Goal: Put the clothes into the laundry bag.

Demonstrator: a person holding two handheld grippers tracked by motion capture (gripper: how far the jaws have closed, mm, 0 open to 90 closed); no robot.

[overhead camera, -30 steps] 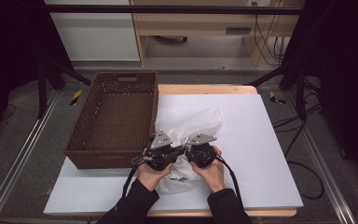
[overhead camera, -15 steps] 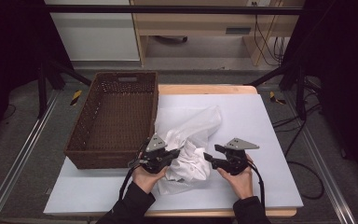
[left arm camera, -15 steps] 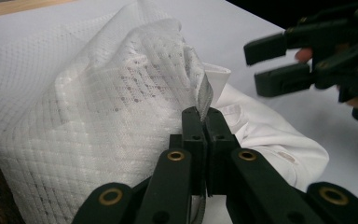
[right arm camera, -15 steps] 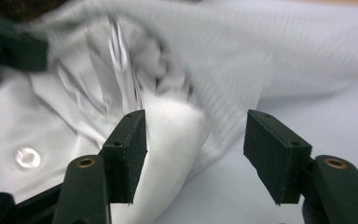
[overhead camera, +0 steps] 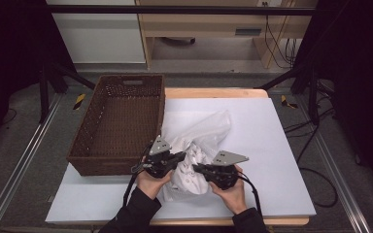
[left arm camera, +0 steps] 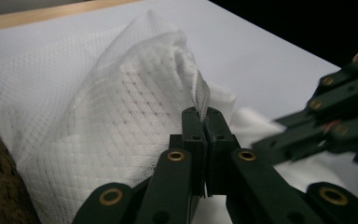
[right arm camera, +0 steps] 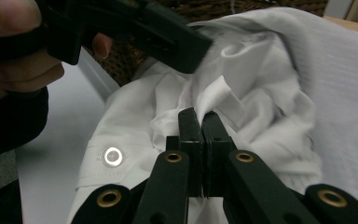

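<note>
Your white garment (overhead camera: 194,145) sits crumpled mid-frame on the table (overhead camera: 272,145), between both hands. Left gripper (overhead camera: 180,156) pinches its mesh edge, right gripper (overhead camera: 196,168) just clamped a fold; basket (overhead camera: 119,121) lies left.

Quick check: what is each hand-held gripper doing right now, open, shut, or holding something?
Left hand-held gripper: shut on an edge of the white garment.
Right hand-held gripper: jaws have just been closing, now shut on a fold of the white garment.
</note>
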